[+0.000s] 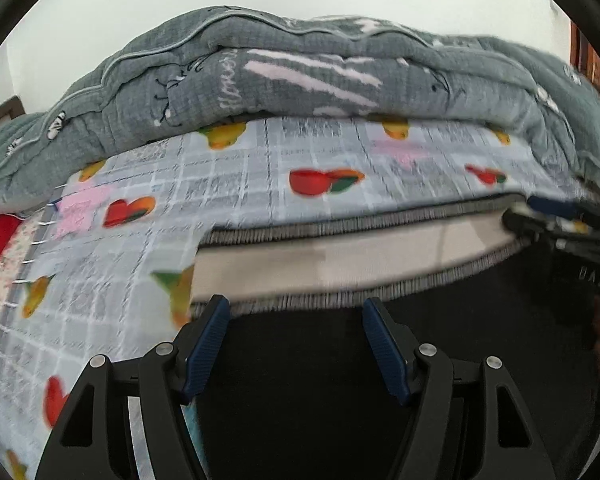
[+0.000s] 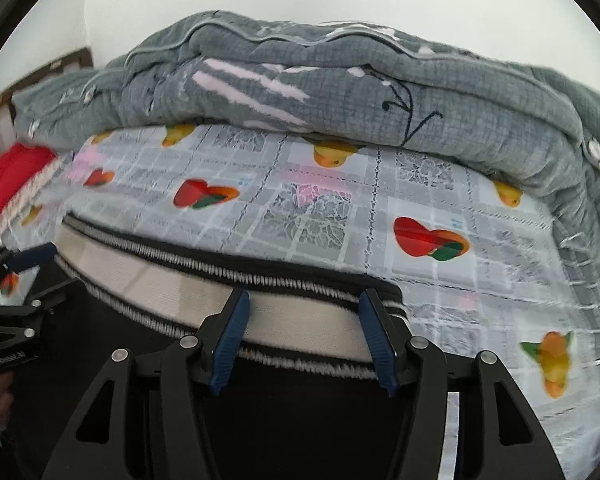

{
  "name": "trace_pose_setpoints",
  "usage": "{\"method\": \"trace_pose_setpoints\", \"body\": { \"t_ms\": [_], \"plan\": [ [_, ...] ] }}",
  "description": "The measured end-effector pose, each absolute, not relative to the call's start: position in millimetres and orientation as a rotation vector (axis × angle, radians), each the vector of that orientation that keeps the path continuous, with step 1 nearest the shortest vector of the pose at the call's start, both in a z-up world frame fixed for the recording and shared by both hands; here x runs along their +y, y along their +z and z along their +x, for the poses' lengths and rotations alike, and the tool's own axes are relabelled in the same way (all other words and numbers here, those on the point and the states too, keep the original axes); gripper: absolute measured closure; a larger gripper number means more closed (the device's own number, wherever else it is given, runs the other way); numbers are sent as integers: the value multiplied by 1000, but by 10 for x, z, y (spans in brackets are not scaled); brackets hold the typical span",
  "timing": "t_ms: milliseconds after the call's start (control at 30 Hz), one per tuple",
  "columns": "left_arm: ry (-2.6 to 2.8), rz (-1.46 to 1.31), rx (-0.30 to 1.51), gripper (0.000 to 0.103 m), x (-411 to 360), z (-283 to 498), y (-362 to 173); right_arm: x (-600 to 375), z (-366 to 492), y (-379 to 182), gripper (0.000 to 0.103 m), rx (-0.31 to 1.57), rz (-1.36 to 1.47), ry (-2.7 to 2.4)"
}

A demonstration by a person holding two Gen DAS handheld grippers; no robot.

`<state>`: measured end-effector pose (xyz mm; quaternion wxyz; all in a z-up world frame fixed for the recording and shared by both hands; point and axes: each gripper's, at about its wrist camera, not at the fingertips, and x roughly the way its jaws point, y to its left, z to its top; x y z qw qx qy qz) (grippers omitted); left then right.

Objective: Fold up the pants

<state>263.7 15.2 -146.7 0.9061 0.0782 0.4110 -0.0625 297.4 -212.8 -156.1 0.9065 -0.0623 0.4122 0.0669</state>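
Black pants (image 1: 300,380) lie flat on the bed, their pale waistband (image 1: 340,260) with grey ribbed edges turned away from me. My left gripper (image 1: 296,308) is open, its blue pads spread just short of the waistband's left part, over the black cloth. My right gripper (image 2: 304,300) is open over the waistband (image 2: 300,320) near the right end of the pants (image 2: 300,420). Each gripper shows at the edge of the other's view: the right one (image 1: 560,228) and the left one (image 2: 16,276).
The bed sheet (image 2: 440,280) is grey-checked with fruit and heart prints. A rolled grey quilt (image 1: 300,76) lies along the far side against a white wall. A red cushion (image 2: 16,176) sits at the far left by a dark wooden bed frame (image 2: 60,64).
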Motion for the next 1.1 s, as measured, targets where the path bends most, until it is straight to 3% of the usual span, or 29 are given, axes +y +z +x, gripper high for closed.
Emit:
{"method": "trace_pose_setpoints", "body": {
  "t_ms": [200,400,533,733,1100],
  "plan": [
    [-173,307,793,35,90,1895,-1439,-2248,2274,-1495,47,866,-97,177],
    [-255,188,743,35,275,1102,-1426,-2312,1395,-1573,48,785,-134,145],
    [-254,250,723,35,239,712,-1532,-2393,992,-1650,47,764,-102,140],
    [-228,191,775,30,428,548,-1599,-2461,747,-1779,47,778,-90,130],
    [-178,255,775,31,674,318,-1708,-2799,557,-1589,47,762,-26,103]
  ]
}}
